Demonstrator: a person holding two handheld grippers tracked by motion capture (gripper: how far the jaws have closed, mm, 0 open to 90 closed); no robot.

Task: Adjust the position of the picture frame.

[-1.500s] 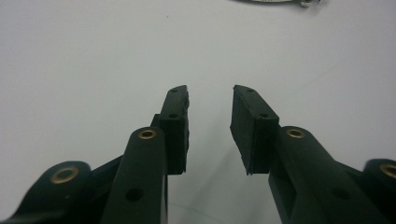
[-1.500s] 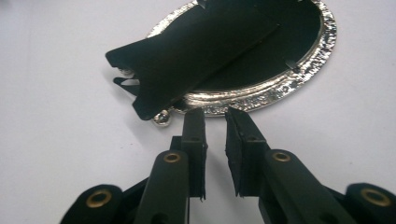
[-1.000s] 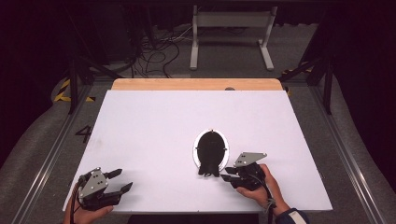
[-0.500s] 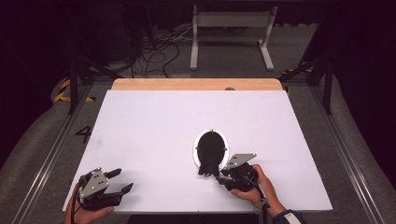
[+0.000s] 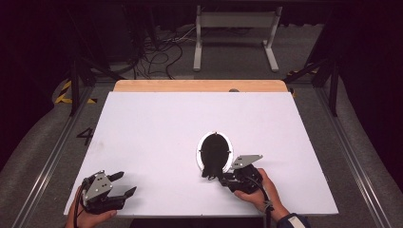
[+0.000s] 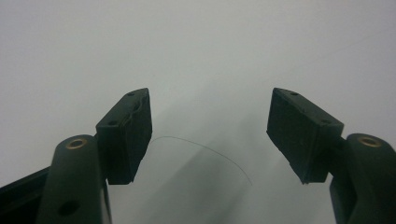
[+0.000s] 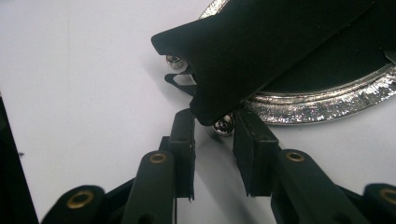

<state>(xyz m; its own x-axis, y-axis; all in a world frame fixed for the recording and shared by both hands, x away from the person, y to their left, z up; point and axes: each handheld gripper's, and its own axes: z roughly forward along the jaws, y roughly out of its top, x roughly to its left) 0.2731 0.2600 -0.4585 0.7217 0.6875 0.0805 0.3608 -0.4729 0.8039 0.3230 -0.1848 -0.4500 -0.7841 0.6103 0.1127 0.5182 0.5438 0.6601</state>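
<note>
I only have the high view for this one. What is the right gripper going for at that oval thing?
Observer: A black stand flap on the back of a silver-rimmed frame. Its tip sits between the right gripper's fingers.
Operator: Clamped?
Observer: The fingers have just been closing; I cannot tell whether they press on it.
Operator: And the left?
Observer: The left gripper's fingers have just been opening, with nothing between them, above bare table.

Face-down oval frame [image 5: 215, 152], stand perhaps raised
</note>
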